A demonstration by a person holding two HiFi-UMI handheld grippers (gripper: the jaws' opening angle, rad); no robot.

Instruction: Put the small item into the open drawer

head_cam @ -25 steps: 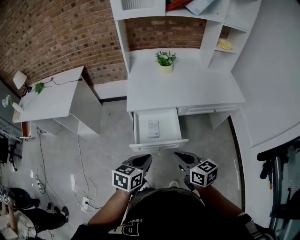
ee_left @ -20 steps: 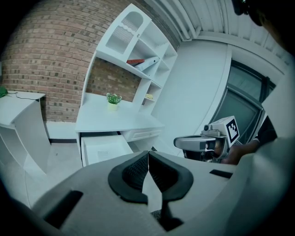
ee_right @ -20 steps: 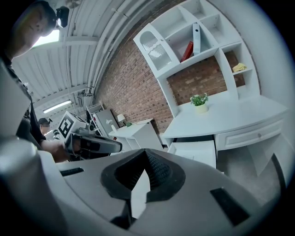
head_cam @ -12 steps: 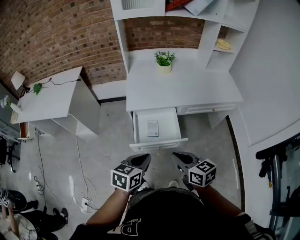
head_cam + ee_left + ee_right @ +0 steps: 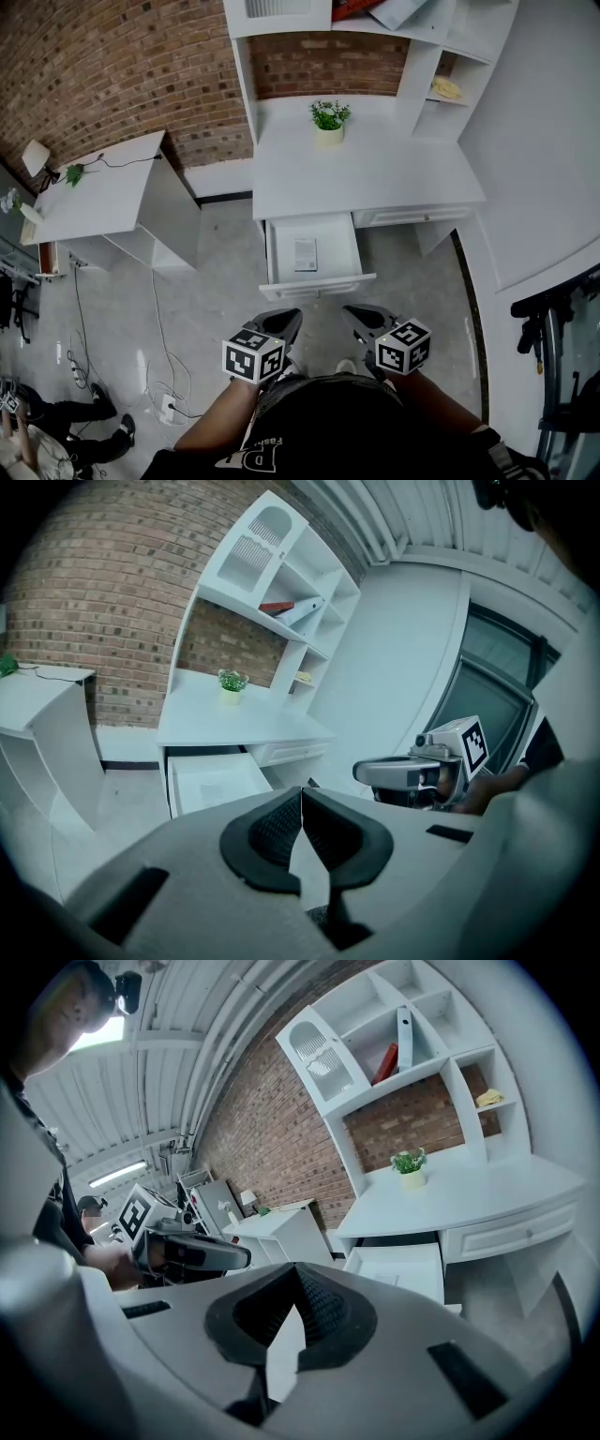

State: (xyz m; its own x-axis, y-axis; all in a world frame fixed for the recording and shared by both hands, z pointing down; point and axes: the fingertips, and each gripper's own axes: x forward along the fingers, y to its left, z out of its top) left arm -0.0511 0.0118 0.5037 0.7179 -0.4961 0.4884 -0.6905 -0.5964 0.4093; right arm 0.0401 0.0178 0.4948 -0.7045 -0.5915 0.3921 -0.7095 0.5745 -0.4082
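The small item (image 5: 306, 254), a flat light card-like piece, lies inside the open drawer (image 5: 278, 267) of the white desk (image 5: 375, 173). Both grippers hang side by side in front of the drawer, close to the person's body and apart from it. My left gripper (image 5: 288, 320) is shut, its dark ribbed pads (image 5: 279, 825) pressed together with nothing between them. My right gripper (image 5: 354, 314) is also shut and empty. The left gripper view shows the drawer (image 5: 214, 780) ahead and the right gripper (image 5: 367, 772) beside it. In the right gripper view the drawer (image 5: 401, 1269) lies ahead.
A potted plant (image 5: 329, 120) stands at the back of the desk, under a shelf unit (image 5: 441, 56). A second white table (image 5: 103, 197) stands to the left by the brick wall. Cables and a socket strip (image 5: 169, 403) lie on the floor at left. A person's legs (image 5: 89, 412) show at lower left.
Both grippers have kept still and shut. The bystander at the lower left of the head view has shifted on the floor.
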